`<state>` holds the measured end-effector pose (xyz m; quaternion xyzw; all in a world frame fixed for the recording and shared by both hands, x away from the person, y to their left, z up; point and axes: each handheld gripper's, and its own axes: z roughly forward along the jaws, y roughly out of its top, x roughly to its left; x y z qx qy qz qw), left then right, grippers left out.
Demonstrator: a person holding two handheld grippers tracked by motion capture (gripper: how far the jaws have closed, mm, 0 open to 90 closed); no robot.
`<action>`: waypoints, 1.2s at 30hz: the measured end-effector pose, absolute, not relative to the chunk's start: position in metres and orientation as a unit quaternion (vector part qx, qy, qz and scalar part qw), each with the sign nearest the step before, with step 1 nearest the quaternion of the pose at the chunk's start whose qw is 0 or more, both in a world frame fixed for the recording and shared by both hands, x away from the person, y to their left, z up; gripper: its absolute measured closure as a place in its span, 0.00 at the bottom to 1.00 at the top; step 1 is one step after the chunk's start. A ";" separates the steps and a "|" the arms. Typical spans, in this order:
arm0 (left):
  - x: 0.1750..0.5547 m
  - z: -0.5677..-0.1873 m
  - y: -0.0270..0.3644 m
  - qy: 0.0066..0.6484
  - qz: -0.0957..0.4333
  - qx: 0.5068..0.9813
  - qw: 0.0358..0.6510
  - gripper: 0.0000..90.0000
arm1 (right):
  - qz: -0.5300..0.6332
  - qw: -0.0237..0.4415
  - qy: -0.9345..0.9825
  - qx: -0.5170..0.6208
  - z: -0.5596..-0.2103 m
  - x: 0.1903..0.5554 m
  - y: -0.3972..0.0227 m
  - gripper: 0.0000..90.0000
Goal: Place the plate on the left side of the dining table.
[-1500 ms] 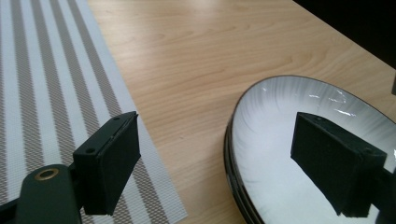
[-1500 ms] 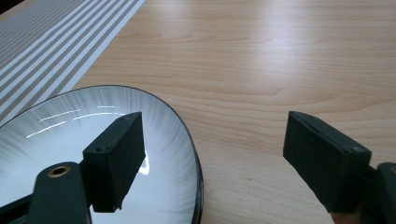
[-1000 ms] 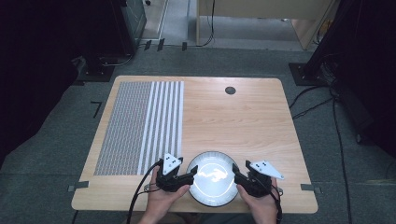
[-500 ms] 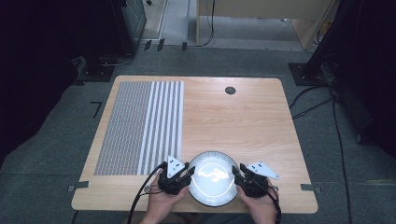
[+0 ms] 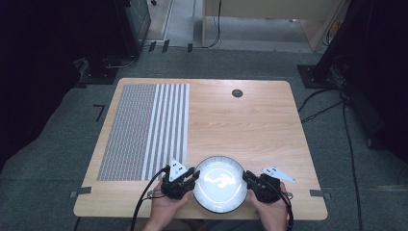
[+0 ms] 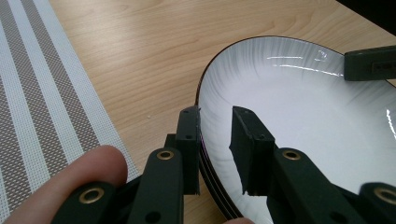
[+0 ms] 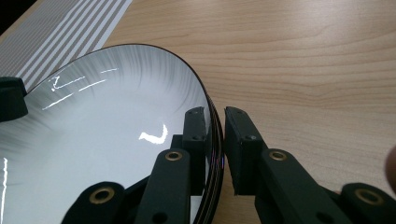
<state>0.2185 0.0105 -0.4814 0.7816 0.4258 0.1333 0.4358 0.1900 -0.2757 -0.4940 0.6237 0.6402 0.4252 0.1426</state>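
A round white plate with a thin dark rim (image 5: 220, 184) lies flat at the near edge of a light wooden table (image 5: 250, 120), in front of the person, between the two hands.

The left gripper (image 5: 188, 181) meets the plate's left edge. In the left gripper view its two black jaws straddle the rim (image 6: 205, 154) — one outside against the dark edge, one inside on the white surface. They have just been closing and now clamp the rim. A fingertip (image 6: 84, 172) shows at the lower left of that view.

The right gripper (image 5: 250, 180) meets the plate's right edge. In the right gripper view its jaws have also just been closing; they stand narrow, with the plate's rim (image 7: 215, 140) pinched between them — one inside the plate, one outside over the wood.

A woven placemat, grey with white stripes (image 5: 144, 130), lies on the left part of the table, just beside the left gripper and apart from the plate. A small round dark cap (image 5: 237, 93) is set in the tabletop near the far edge.
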 end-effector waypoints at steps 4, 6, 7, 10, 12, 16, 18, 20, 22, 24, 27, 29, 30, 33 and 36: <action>0.218 -0.482 0.010 0.426 0.133 0.783 0.434 0.81 | 0.423 0.138 0.636 0.630 -0.493 0.189 -0.275 0.93; 0.218 -0.483 0.010 0.425 0.136 0.784 0.433 0.81 | 0.422 0.139 0.635 0.632 -0.493 0.189 -0.274 0.93; 0.217 -0.483 0.009 0.425 0.137 0.784 0.432 0.81 | 0.422 0.140 0.635 0.632 -0.493 0.189 -0.274 0.93; 0.217 -0.484 0.009 0.425 0.136 0.785 0.430 0.80 | 0.422 0.145 0.630 0.635 -0.494 0.188 -0.273 0.93; 0.217 -0.484 0.009 0.427 0.134 0.784 0.430 0.79 | 0.423 0.145 0.631 0.634 -0.494 0.188 -0.273 0.93; 0.217 -0.483 0.008 0.427 0.133 0.784 0.430 0.78 | 0.426 0.144 0.626 0.637 -0.494 0.188 -0.273 0.94; 0.217 -0.484 0.008 0.426 0.133 0.785 0.429 0.76 | 0.434 0.130 0.615 0.645 -0.495 0.189 -0.275 0.94; 0.217 -0.484 0.007 0.424 0.135 0.786 0.429 0.74 | 0.448 0.109 0.602 0.652 -0.497 0.190 -0.281 0.95; 0.217 -0.484 0.006 0.424 0.133 0.786 0.429 0.73 | 0.455 0.102 0.598 0.652 -0.497 0.191 -0.284 0.95; 0.217 -0.483 0.007 0.423 0.131 0.786 0.431 0.71 | 0.455 0.105 0.597 0.652 -0.496 0.190 -0.283 0.95; 0.216 -0.481 0.007 0.420 0.128 0.785 0.436 0.71 | 0.470 0.105 0.587 0.651 -0.490 0.189 -0.286 1.00; 0.216 -0.480 0.007 0.418 0.131 0.786 0.437 0.70 | 0.469 0.107 0.587 0.651 -0.486 0.188 -0.288 1.00; 0.216 -0.480 0.007 0.418 0.130 0.786 0.437 0.69 | 0.464 0.112 0.593 0.648 -0.486 0.188 -0.287 1.00; 0.215 -0.481 0.006 0.418 0.132 0.787 0.434 0.68 | 0.463 0.103 0.593 0.651 -0.488 0.187 -0.288 1.00; 0.216 -0.480 0.007 0.417 0.131 0.786 0.437 0.68 | 0.475 0.100 0.585 0.650 -0.486 0.186 -0.291 1.00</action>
